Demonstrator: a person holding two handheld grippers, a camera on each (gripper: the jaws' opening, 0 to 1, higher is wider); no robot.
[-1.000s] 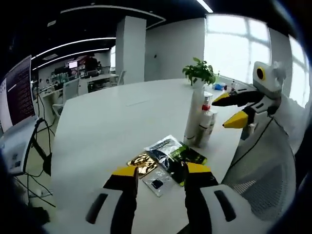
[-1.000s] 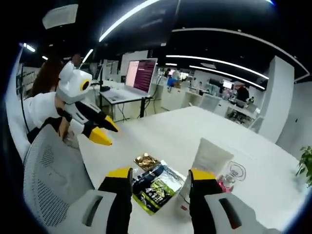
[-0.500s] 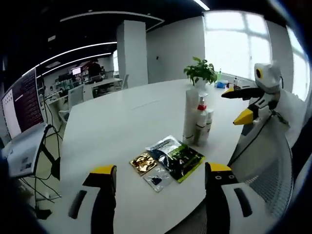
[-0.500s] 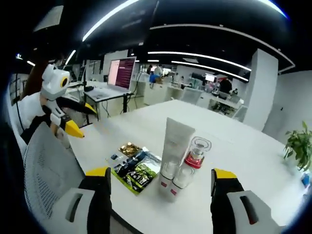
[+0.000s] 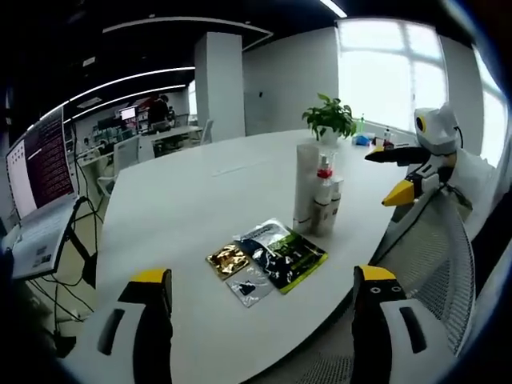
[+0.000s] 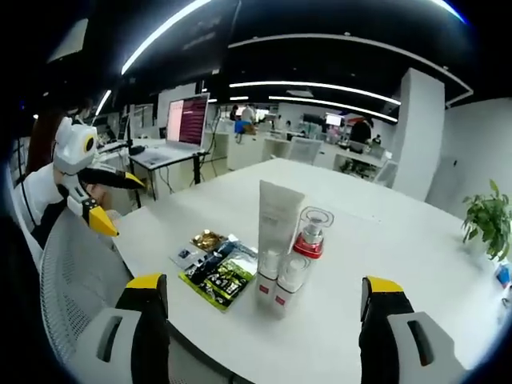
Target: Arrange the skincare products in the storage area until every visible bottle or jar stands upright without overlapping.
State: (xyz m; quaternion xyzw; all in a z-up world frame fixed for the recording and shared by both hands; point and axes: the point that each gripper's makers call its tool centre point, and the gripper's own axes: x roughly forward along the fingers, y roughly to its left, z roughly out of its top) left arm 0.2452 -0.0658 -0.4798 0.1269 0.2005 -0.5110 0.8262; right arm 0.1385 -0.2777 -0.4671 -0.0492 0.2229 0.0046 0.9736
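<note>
Room: open-plan office with ceiling light strips, a white pillar and a bright window; a potted green plant (image 5: 329, 118) stands at the far end of the long white table (image 5: 184, 200).
Products, place: tall white squeeze tube standing on its cap (image 6: 277, 232), clear-capped pump bottle with a red collar (image 6: 305, 250) and small white bottle (image 5: 335, 200) cluster upright, touching or nearly so, at about 1 o'clock from centre in the left gripper view.
Sachets: flat green-and-black foil sachet (image 6: 223, 276), gold foil sachet (image 5: 229, 258) and small clear packet with a dark square (image 5: 247, 286) lie just beside the bottles, overlapping at their edges.
Handling, tube: likely light, soft-walled and top-heavy on its narrow cap; best taken low on the body, gently.
Handling, pump bottle: probably rigid, smooth plastic, somewhat slippery; take hold around the mid-body, not the clear cap.
Handling, sachets: thin, limp and slick; hard to lift off the table, an edge pinch seems best.
Left gripper (image 5: 264, 296): yellow-tipped jaws spread wide apart, holding nothing, well short of the products.
Right gripper (image 6: 264, 300): jaws likewise wide apart, touching nothing, bottles ahead at 12 o'clock.
Chair: grey mesh chair back (image 5: 432, 256) sits at the table edge near the right gripper.
</note>
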